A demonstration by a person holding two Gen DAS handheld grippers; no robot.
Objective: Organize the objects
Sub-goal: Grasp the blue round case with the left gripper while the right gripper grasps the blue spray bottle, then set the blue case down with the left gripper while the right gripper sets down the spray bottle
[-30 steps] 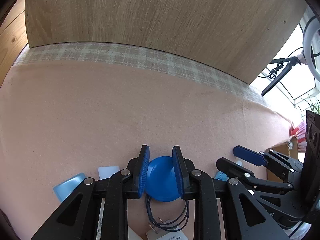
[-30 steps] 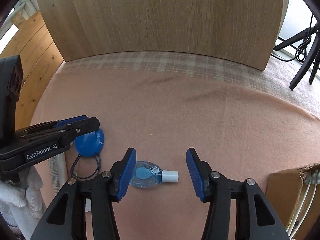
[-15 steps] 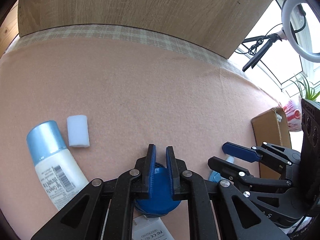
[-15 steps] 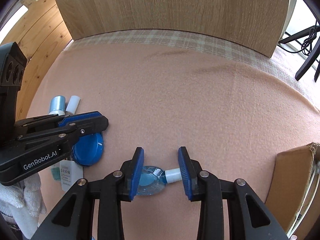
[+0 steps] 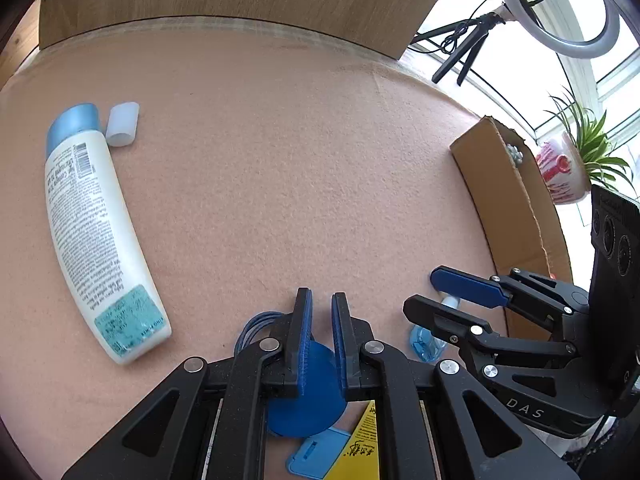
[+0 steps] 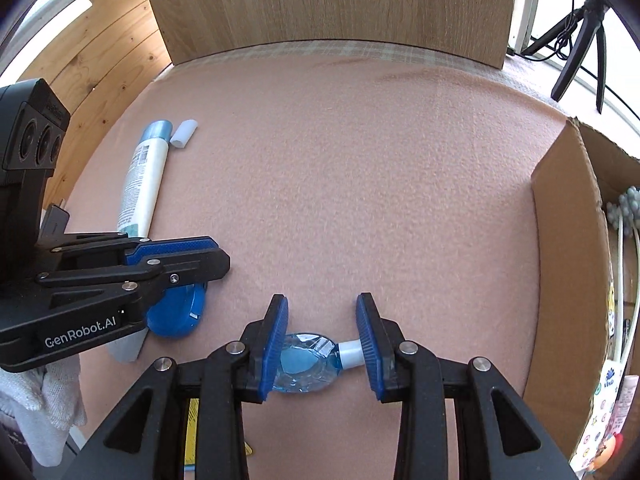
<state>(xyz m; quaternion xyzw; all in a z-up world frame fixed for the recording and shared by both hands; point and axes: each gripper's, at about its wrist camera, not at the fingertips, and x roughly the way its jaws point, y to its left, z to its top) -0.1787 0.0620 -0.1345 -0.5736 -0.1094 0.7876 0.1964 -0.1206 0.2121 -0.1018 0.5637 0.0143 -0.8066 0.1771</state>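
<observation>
While L gripper [image 5: 320, 320] clamps blue disc [image 5: 308, 396], R gripper [image 6: 322, 332] pinches bottle [image 6: 304, 364]; box [image 6: 568, 240] nearby.

Two matte black plastic tools: left tool [image 5: 320, 332], right tool [image 6: 322, 340]. Ribbed blue pads [image 6: 276, 340] on skinny fingers, silver rivets at the joints, triangular cutouts. White "GenRobot.AI" and "DAS" lettering, boxy three-lens camera block on top.
</observation>
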